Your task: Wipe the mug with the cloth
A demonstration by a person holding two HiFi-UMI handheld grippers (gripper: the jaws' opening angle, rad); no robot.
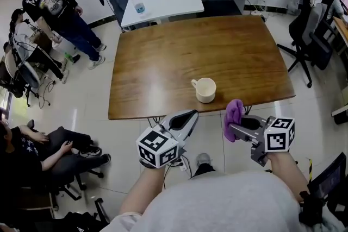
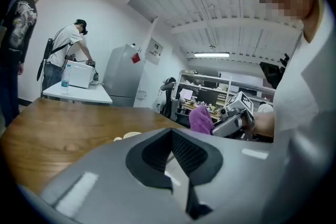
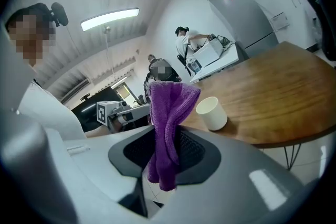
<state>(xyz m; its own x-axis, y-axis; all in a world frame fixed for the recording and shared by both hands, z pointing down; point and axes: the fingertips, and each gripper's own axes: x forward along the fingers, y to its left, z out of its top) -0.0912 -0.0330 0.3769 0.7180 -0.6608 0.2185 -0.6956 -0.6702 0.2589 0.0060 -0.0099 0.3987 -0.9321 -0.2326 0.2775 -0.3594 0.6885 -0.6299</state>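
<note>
The mug (image 1: 205, 89) is seen upright on the wooden table (image 1: 163, 57), close to its near edge, handle turned to the left, touched by neither gripper. To its left and just off the table edge, the left gripper (image 1: 192, 116) is held with its jaws shut together, nothing between them. To the right, the right gripper (image 1: 232, 129) is clamped on a purple cloth (image 1: 235, 117), which is bunched above the jaws and hangs down below them, near the mug but apart from it.
</note>
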